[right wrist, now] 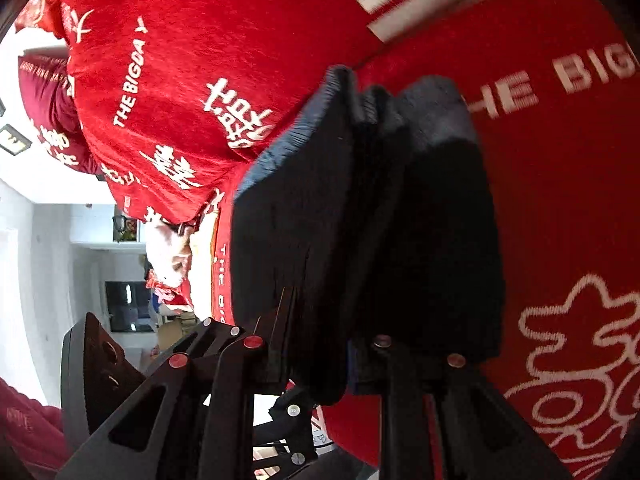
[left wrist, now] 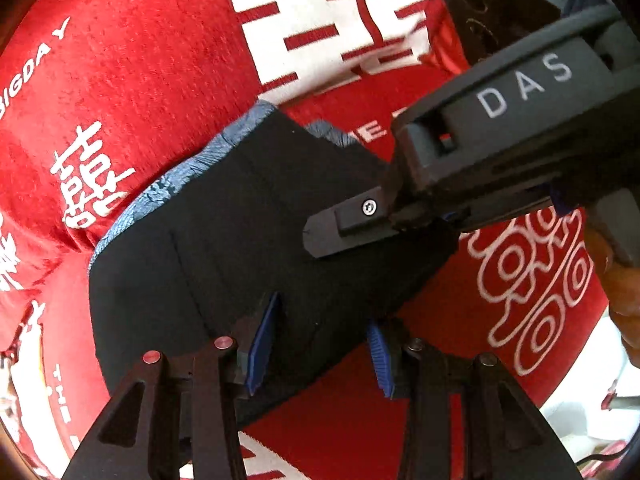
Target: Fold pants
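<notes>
Closest to the left wrist lens stood the left gripper [left wrist: 320, 344], its black linkage arms filling the bottom of the frame and its blue-padded fingers [left wrist: 262, 344] spread apart, one resting on the dark cloth and the other at the cloth's near edge. Nothing was pinched between them.

Largest of all was the red blanket [left wrist: 160, 80], printed with white characters and English lettering, which covered the whole surface under the work. On it lay the pants [left wrist: 224, 240], black, folded into a compact stack with a blue-grey ribbed edge (apparently the waistband) showing along the far side. They sat near the middle of the blanket, directly ahead of both grippers.

Next in size was the right gripper [left wrist: 316, 240], which reached in from the upper right of the left wrist view, its body marked DAS and one black finger lying flat across the top of the folded pants. From its own camera, the right gripper [right wrist: 320, 360] had its fingers on either side of a thick bundle of the pants [right wrist: 360, 220], which rose between them; whether the fingers actually squeezed the cloth could not be told.

Smallest was a white plush toy [right wrist: 168, 252] at the blanket's far edge.
</notes>
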